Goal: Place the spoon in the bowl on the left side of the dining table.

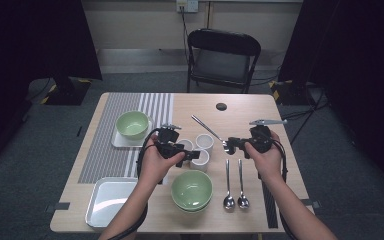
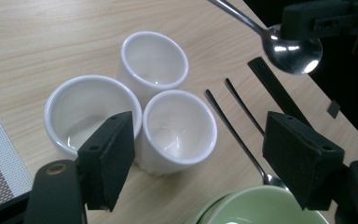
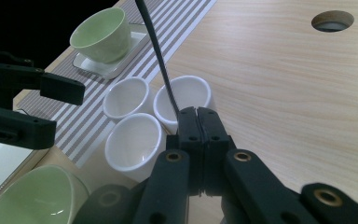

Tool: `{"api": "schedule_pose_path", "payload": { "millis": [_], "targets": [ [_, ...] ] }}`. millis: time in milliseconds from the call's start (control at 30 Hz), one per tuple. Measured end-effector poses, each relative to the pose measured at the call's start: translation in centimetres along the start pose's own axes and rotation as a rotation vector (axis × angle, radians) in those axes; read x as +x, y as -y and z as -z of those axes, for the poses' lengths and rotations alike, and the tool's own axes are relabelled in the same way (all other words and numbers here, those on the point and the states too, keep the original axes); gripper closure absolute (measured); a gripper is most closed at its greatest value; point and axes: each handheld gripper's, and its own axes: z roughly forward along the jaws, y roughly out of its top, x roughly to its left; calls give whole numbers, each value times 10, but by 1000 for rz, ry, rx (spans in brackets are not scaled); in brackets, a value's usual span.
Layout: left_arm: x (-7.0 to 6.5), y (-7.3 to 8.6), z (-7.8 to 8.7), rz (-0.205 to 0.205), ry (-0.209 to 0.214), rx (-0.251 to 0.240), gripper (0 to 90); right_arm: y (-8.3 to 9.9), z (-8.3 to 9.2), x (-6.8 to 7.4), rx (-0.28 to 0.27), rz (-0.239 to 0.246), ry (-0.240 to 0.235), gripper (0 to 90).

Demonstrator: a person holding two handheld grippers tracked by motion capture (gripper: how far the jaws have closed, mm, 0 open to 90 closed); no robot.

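Three white cups (image 1: 200,150) stand close together mid-table. My left gripper (image 1: 184,151) is open just left of them. In the left gripper view the jaws (image 2: 198,126) stand wide apart, the nearest cup (image 2: 179,123) lies between them, and the pads do not touch it. Right of the cups my right gripper (image 1: 231,145) is shut on a metal spoon (image 1: 207,129) near its bowl, the handle slanting up and away. The spoon's bowl (image 2: 291,51) hangs above the table's edge. In the right gripper view the shut jaws (image 3: 197,112) pinch the spoon (image 3: 154,46) over the cups (image 3: 133,137).
Stacked green bowls (image 1: 192,189) sit at the front, with two spoons (image 1: 234,185) lying to their right. Another green bowl (image 1: 132,123) rests on a small white tray at the back left. A white tray (image 1: 107,200), a striped placemat (image 1: 115,150) and a table hole (image 1: 221,106) also show.
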Motion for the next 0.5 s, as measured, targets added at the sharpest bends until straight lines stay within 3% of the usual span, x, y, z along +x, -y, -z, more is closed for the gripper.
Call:
{"api": "schedule_pose_path", "payload": {
  "millis": [300,500],
  "targets": [
    [1,-2,-6,33,31,-11,328,1,-3,5,1,-2,-33,899],
    [0,-5,-12,64,92,-66,415,3,-6,12,11,4,-62,899]
  ]
}}
